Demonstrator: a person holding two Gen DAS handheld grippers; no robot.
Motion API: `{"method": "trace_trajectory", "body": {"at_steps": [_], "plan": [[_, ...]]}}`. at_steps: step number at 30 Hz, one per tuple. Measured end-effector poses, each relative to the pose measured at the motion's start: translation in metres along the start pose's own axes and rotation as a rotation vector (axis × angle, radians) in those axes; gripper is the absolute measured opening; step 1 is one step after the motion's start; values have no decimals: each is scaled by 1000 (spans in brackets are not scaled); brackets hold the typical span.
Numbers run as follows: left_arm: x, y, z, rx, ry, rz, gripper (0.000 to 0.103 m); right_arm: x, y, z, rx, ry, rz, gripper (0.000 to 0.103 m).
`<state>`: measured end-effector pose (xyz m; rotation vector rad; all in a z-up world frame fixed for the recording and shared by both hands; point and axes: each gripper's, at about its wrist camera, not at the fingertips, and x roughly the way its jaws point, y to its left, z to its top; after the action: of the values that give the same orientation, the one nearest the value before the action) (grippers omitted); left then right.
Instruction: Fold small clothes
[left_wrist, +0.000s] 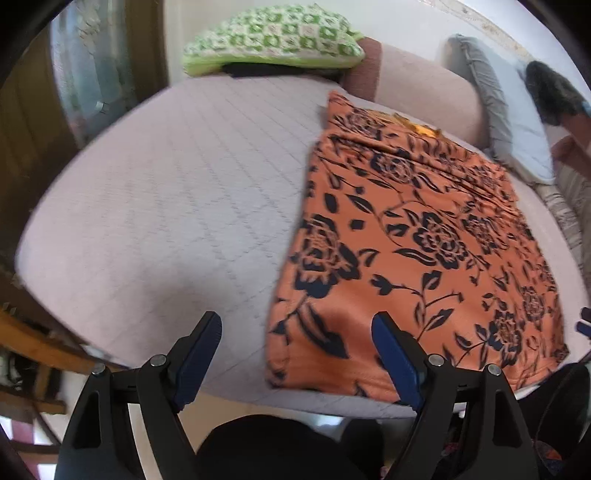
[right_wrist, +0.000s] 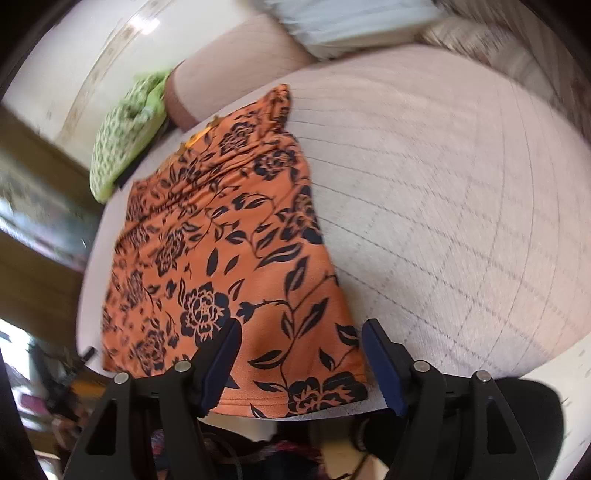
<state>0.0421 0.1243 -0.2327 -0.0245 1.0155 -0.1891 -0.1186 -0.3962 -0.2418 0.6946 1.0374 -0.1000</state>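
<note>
I see 1 small garment (left_wrist: 417, 240), orange with a black flower-and-leaf print, lying flat on the pale quilted surface. Its near hem sits at the surface's front edge, and slight wrinkles bunch toward the far end, where an orange-yellow bit shows.

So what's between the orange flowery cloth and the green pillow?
In the left wrist view, only bare quilted cover lies between the orange cloth and the green pillow.
</note>
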Motion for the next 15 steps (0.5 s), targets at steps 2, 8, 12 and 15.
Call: {"method": "trace_trajectory", "body": {"at_steps": [2,8,12,15], "plan": [[10,-1,0,1,24,-25,84,3,-14,-1,54,6,35,67],[25,-2,0,3,62,-98,56,19,-45,-4,172,34,127,58],[24,-1,0,18,59,-117,44,36,-48,-7,175,63,139,57],[23,1,1,18,59,-124,45,37,-39,-8,114,90,138,33]]}}
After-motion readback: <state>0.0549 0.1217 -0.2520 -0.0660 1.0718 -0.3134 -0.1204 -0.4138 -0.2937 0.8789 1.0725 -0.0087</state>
